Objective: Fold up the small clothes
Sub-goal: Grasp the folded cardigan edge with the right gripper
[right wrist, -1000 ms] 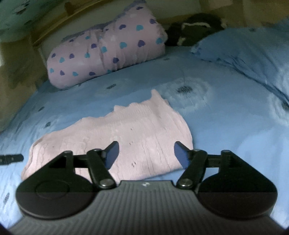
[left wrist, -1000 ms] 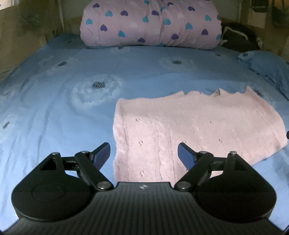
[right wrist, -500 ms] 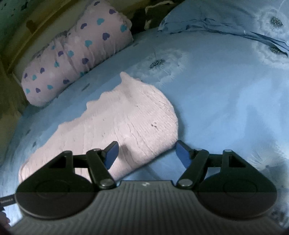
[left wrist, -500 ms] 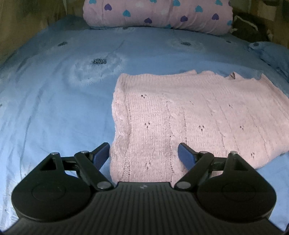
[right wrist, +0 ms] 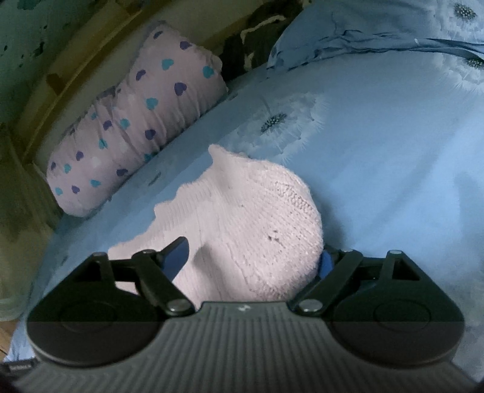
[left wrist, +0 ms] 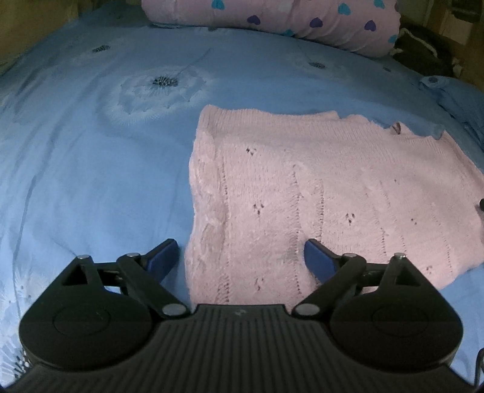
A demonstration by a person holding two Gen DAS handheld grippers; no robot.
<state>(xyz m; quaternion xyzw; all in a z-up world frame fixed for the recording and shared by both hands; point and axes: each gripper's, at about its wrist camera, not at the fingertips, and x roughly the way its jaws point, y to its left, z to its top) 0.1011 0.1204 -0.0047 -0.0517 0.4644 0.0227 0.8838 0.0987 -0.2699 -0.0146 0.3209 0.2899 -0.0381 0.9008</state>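
Note:
A pink knitted garment (left wrist: 317, 187) lies folded flat on the blue flowered bed sheet (left wrist: 90, 151). My left gripper (left wrist: 240, 257) hovers low over its near left corner. The jaws are opening; one blue finger sits over the sheet, the other over the knit, and the corner lies between them unpressed. In the right wrist view the garment (right wrist: 242, 217) bulges up at its near right corner. My right gripper (right wrist: 251, 257) straddles that corner with its jaws opening. The knit edge partly hides its right fingertip (right wrist: 326, 262).
A pink heart-print pillow (left wrist: 272, 18) lies across the head of the bed, also in the right wrist view (right wrist: 136, 121). A blue pillow (right wrist: 378, 30) sits at the right, with a dark bundle (left wrist: 423, 51) behind. Bare sheet spreads left of the garment.
Both grippers have sunk closer to the garment, which now looms larger. The right wrist view has rolled, and both pairs of jaws stand wider.

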